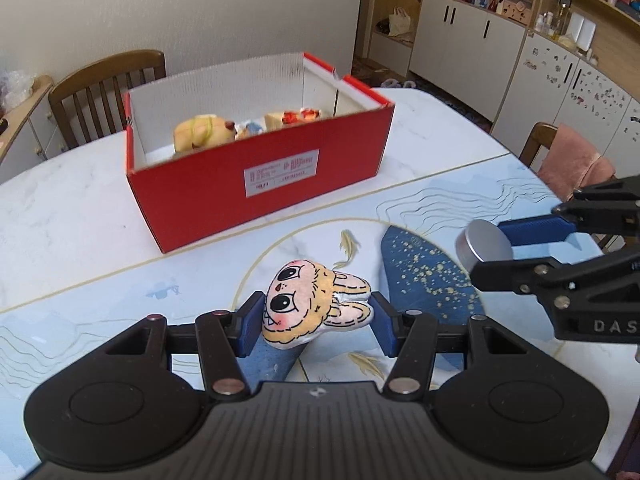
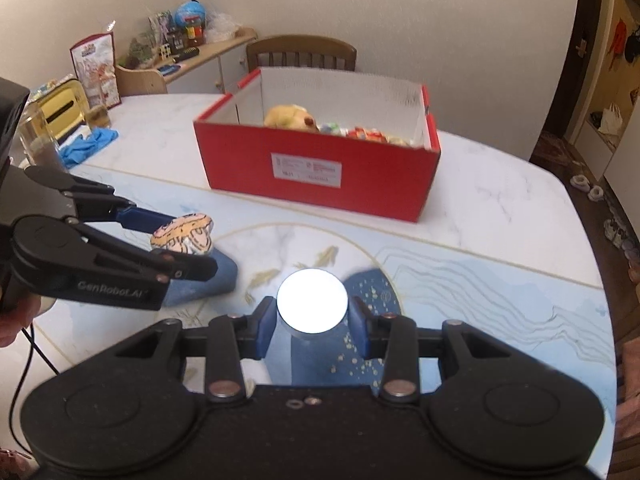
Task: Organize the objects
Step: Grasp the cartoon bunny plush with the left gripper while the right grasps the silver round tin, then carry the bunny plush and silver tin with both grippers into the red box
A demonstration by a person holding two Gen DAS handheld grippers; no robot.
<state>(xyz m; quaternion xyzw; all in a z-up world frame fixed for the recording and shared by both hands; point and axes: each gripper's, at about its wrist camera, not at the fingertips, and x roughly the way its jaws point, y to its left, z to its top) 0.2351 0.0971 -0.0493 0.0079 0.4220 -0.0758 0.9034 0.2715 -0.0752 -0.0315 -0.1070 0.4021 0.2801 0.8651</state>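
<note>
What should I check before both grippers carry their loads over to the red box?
1. Left gripper clamped on the bunny figure: ok.
2. Right gripper clamped on the silver tin: ok.
3. Both loads lifted off the table: ok.
4. Red box open at the top: ok.
5. Free floor space in the box beside the toys: cannot tell from here.
6. Gap between the two grippers: ok, apart.
</note>
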